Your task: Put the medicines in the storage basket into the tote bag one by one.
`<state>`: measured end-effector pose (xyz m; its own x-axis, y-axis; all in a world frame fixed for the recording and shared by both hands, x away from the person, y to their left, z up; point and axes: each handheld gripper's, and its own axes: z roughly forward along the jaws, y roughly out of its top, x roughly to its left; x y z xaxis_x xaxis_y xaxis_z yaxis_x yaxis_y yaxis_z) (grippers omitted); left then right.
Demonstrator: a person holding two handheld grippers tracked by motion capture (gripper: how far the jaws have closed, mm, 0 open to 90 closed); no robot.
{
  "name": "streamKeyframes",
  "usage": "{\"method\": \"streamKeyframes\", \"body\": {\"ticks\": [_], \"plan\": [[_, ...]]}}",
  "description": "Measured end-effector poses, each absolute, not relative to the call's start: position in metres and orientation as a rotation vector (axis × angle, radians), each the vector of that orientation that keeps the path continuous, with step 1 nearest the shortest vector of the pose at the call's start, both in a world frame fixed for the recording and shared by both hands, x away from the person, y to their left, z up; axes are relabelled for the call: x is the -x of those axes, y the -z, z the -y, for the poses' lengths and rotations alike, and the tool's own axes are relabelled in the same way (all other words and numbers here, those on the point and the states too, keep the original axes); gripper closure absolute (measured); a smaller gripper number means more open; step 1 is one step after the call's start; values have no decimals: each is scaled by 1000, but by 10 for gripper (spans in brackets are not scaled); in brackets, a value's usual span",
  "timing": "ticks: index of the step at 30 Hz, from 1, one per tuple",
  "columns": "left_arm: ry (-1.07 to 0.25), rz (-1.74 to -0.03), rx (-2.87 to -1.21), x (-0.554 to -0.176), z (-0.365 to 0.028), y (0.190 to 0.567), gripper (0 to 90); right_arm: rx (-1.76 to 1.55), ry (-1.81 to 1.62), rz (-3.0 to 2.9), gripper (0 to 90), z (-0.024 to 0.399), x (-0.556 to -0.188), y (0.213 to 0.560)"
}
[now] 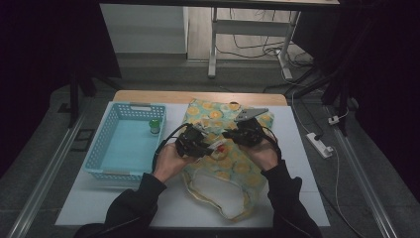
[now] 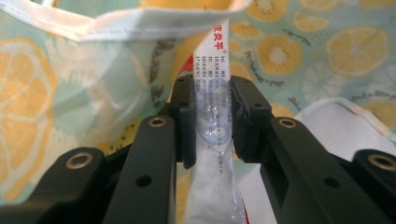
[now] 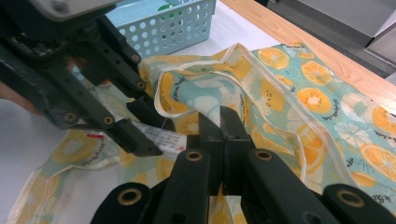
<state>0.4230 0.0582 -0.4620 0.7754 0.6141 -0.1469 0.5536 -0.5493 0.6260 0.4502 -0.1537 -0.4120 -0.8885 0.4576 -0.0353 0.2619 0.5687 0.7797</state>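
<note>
Left gripper view, left gripper (image 2: 212, 122) clamping white printed packet (image 2: 214, 140), right gripper (image 3: 221, 135) pinching citrus-print bag (image 3: 280, 88).

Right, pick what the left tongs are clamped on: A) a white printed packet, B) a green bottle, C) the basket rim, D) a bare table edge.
A: in the left gripper view the left tongs pinch a white printed packet above the citrus-print bag.

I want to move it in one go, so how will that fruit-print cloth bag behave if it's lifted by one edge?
The fruit-print bag is probably floppy: it lies rumpled and folded on the table. Lifted by one edge, it would likely sag and drape. It looks thin, so probably light.
</note>
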Motion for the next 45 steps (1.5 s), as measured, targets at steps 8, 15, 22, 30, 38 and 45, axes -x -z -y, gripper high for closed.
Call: {"method": "streamKeyframes", "body": {"ticks": [8,15,22,30,38,45], "plan": [[-152,-910,-2277,-433,-53,465,722,-608,-1214,-2571,889,154,-452,414],[-193,-963,-2287,-444,-51,471,722,-606,-1201,-2572,889,152,-452,417],[-208,-1014,-2280,-453,-52,479,722,-607,-1194,-2572,890,151,-452,418],[-209,-1065,-2272,-461,-56,489,721,-607,-1182,-2578,890,149,-453,421],[-209,-1098,-2283,-468,-54,498,718,-610,-1172,-2585,890,148,-454,424],[-233,-1060,-2262,-464,-54,490,604,-612,-1171,-2582,889,150,-454,423]]}}
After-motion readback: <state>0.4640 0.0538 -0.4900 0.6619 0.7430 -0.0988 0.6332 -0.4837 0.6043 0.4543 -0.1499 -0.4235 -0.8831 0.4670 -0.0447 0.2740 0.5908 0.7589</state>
